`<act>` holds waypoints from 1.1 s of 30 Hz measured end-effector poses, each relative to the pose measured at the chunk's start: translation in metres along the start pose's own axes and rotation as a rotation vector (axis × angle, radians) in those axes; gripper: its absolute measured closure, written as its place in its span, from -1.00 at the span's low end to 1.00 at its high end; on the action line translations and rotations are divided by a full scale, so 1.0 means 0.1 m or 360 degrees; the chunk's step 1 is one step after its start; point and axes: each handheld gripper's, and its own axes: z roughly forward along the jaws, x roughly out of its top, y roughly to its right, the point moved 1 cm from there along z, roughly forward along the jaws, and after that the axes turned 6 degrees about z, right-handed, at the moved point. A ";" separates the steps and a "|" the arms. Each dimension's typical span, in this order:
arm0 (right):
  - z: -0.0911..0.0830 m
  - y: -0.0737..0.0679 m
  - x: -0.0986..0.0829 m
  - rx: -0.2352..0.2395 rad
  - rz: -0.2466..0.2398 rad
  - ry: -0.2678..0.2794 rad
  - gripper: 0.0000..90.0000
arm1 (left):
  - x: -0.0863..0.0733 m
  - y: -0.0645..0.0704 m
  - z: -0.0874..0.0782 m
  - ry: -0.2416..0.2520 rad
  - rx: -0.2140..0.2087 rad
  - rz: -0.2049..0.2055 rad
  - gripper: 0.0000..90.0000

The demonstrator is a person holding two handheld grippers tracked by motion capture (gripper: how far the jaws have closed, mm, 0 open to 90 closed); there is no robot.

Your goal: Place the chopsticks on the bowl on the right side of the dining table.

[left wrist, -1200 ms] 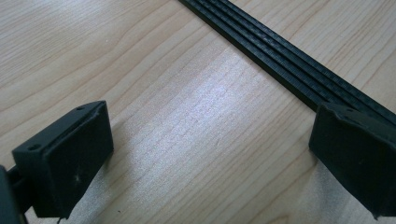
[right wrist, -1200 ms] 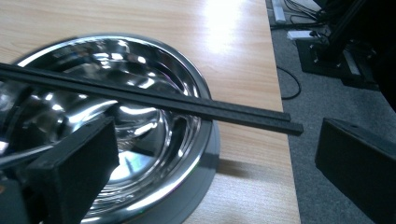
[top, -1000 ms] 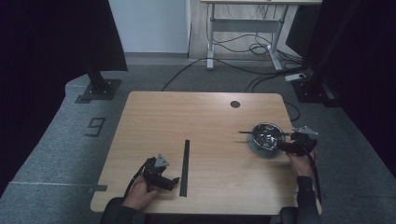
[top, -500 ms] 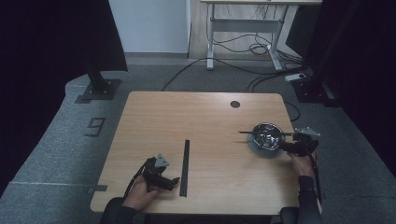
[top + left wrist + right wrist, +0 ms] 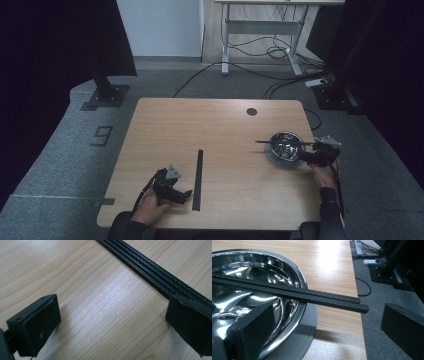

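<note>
Right claw (image 5: 306,156) nearer; two chopsticks (image 5: 287,291) across one bowl (image 5: 274,267).

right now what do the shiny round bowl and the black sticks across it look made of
The shiny round bowl looks like polished metal, probably stainless steel: mirror-like reflections cover its inside. The pair of black sticks lying across its rim looks matte, with a faint woven texture, possibly carbon fibre or plastic.

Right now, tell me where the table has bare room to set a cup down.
Free: the broad stretch between the black strip and the steel bowl, and the far half up to the round hole. Crowded: the right edge, where chopsticks lie across the bowl beside the right gripper.
</note>
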 end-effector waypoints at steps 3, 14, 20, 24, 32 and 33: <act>0.01 0.00 0.00 0.0016 0.0004 -0.0008 -1.00 | 0.00 0.00 0.00 0.0000 0.0000 0.0000 -1.00; 0.01 -0.01 -0.01 0.0070 0.0015 -0.0014 -0.90 | 0.00 0.00 0.00 0.0000 0.0001 0.0000 -1.00; 0.00 -0.03 0.00 0.0081 0.0001 -0.0009 -0.85 | 0.00 0.00 0.00 -0.0001 0.0001 0.0001 -1.00; -0.01 -0.04 0.00 0.0090 -0.0001 -0.0001 -0.83 | 0.00 0.00 0.00 0.0000 0.0001 0.0000 -1.00; -0.01 -0.05 0.00 0.0087 -0.0008 0.0001 -0.82 | 0.00 0.00 0.00 0.0000 0.0000 0.0000 -1.00; -0.01 -0.05 0.00 0.0087 -0.0009 0.0001 -0.82 | 0.00 0.00 0.00 0.0000 0.0001 0.0000 -1.00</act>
